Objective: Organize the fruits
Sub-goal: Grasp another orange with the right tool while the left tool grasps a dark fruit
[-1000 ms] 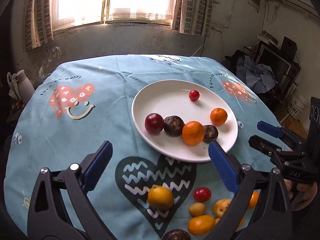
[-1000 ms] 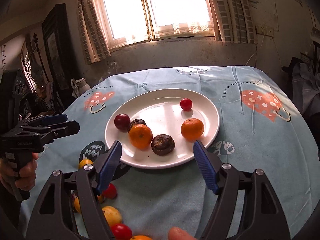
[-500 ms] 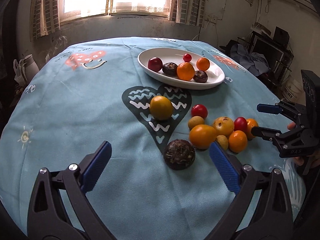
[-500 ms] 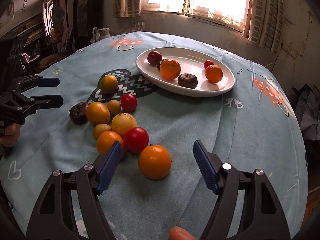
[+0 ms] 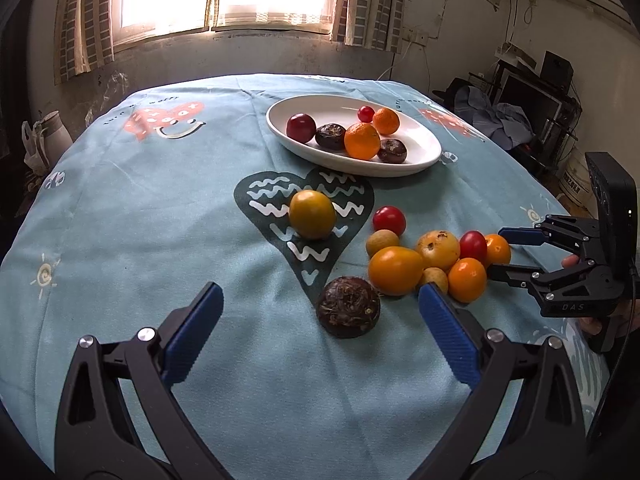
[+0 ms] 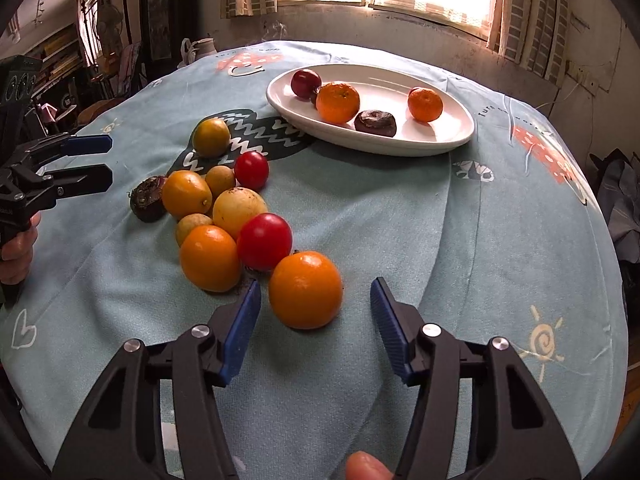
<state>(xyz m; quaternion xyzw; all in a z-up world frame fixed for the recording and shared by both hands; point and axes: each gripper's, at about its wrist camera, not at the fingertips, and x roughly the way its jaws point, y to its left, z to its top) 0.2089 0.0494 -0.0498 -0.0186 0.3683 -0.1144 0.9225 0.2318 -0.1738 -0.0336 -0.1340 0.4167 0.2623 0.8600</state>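
Note:
A white oval plate (image 5: 424, 162) (image 6: 448, 142) at the far side holds two oranges, dark round fruits and red ones. Nearer, loose fruit lies on the cloth in a cluster. My right gripper (image 6: 316, 285) straddles an orange (image 6: 306, 290) at the near end of that cluster. Its jaws are closing, and a gap still shows between each pad and the peel. My left gripper (image 5: 320, 294) stands wide open just short of a dark brown fruit (image 5: 348, 306). Each gripper also shows in the other's view: right gripper (image 5: 499, 252), left gripper (image 6: 108, 160).
A yellow fruit (image 5: 312, 214) sits alone on the dark heart print. A light blue patterned cloth (image 5: 160, 220) covers the round table. A window wall stands behind, a pale jug (image 5: 52, 136) to the left, and dark furniture and clutter (image 5: 532, 100) to the right.
Both grippers drew back from the plate and sank toward the loose fruit. The right jaws have narrowed around the orange; the left jaws stay wide.

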